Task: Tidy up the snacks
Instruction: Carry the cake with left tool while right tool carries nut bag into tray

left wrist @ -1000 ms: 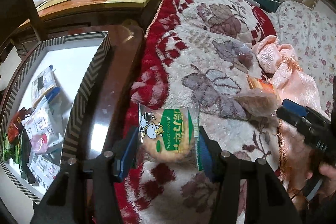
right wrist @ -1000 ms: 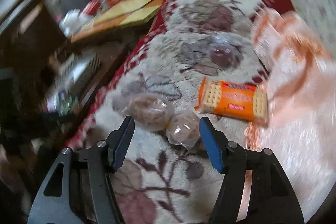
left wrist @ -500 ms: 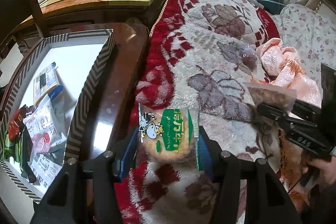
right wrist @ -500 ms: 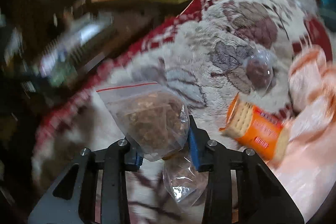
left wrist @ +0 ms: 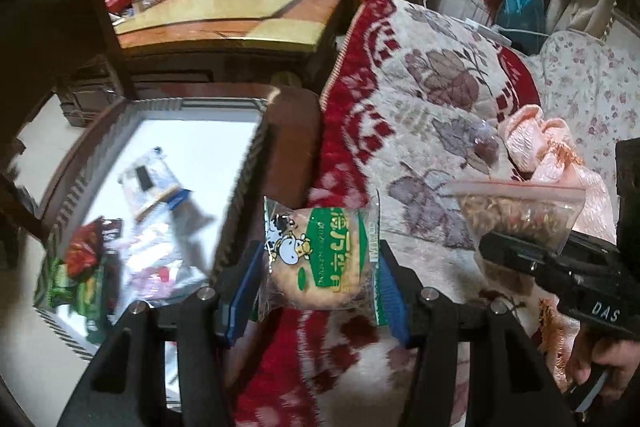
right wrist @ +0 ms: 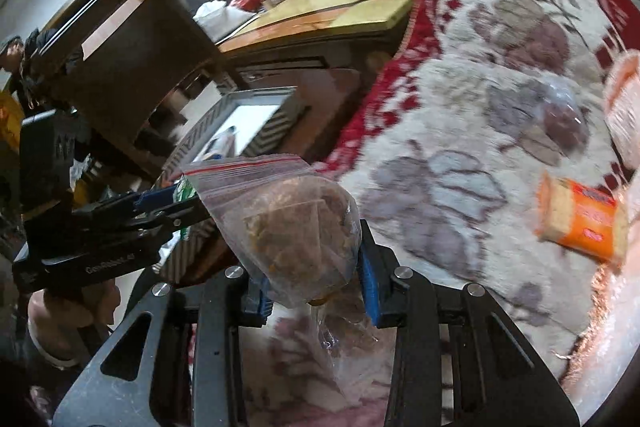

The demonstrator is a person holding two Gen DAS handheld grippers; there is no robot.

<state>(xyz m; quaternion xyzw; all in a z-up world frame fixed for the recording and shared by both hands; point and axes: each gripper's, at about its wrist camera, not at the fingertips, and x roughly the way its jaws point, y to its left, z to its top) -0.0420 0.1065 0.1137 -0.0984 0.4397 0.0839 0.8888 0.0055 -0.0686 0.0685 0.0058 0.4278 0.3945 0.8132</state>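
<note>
Blue-padded left tool (left wrist: 318,273) tilted down, gripping cracker packet (left wrist: 320,259)

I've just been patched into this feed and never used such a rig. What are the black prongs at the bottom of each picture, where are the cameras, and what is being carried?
No robot arm here: a person holds a two-finger gripper in each hand, and a fisheye camera on each looks along its fingers. The prongs are those fingers.

In the left wrist view, the left gripper is shut on a green-and-white rice cracker packet. The right gripper shows at the picture's right.

In the right wrist view, the right gripper is shut on a zip bag of brown snack.

Both hang over a red-and-cream blanket, where an orange biscuit pack and a small clear bag lie. Beside it a striped-rim box already holds snack packets.
</note>
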